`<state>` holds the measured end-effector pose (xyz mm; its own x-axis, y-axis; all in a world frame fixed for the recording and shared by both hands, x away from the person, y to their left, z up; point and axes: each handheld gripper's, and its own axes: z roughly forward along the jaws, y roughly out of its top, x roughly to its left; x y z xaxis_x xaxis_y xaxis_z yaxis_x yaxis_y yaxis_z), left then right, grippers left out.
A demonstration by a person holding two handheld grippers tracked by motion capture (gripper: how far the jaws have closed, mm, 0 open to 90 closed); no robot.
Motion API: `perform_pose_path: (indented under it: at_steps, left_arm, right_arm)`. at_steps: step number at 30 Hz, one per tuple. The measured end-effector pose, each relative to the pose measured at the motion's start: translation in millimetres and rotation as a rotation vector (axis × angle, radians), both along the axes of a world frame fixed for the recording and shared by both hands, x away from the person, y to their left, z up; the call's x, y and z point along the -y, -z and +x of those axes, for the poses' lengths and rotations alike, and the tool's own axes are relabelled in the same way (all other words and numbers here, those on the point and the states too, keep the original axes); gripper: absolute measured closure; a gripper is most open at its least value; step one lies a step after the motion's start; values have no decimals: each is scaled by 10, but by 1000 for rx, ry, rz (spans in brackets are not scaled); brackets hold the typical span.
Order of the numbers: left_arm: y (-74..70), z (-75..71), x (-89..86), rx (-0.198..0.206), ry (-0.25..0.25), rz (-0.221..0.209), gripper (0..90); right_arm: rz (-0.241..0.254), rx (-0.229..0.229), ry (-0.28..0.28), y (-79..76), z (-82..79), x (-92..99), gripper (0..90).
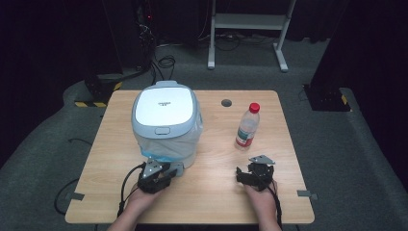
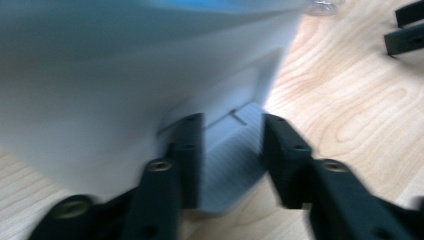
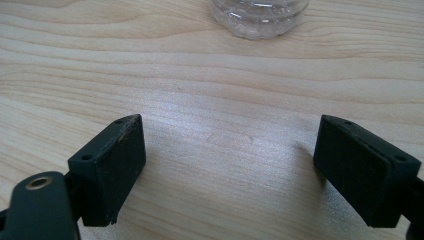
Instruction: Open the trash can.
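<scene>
Two black grippers sit low on the light wooden table (image 1: pixel 216 192), one in each of the person's hands. The left gripper (image 1: pixel 161 179) is right up against the front bottom of the big white and grey bin with a flat lid (image 1: pixel 166 122). A clear plastic bag (image 1: pixel 190 139) hangs out from under that lid. In the left gripper view, the left gripper (image 2: pixel 232 150) has its jaws a little apart, one on each side of a small grey ribbed pedal (image 2: pixel 231 167) that sticks out from the foot of the bin (image 2: pixel 110 95). I cannot tell if the jaws touch the pedal.

The right gripper (image 1: pixel 255 172) rests on bare wood, well apart from the bin. Its jaws are wide apart and hold nothing. The clear plastic bottle with a red cap (image 1: pixel 247 126) stands upright just past it, farther up the table. In the right gripper view, the round bottom of the bottle (image 3: pixel 257 17) sits ahead of the right gripper (image 3: pixel 230 160).
</scene>
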<state>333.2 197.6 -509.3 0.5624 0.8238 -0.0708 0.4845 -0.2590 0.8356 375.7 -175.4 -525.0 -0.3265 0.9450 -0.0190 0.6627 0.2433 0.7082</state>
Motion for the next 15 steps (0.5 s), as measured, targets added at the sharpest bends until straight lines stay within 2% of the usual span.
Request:
perform_pose_path:
  at_steps: [6, 9, 14, 15]
  left_arm:
    - [-16, -5, 31, 22, 24, 36, 666]
    - [-9, -17, 67, 37, 19, 50, 673]
    - [10, -25, 99, 36, 19, 47, 699]
    - [19, -22, 90, 31, 20, 32, 699]
  right_arm:
    - [1, 2, -5, 0, 4, 2, 134]
    - [1, 2, -4, 0, 5, 1, 136]
    - [-1, 2, -2, 0, 3, -1, 138]
    - [-2, 3, -3, 0, 3, 0, 138]
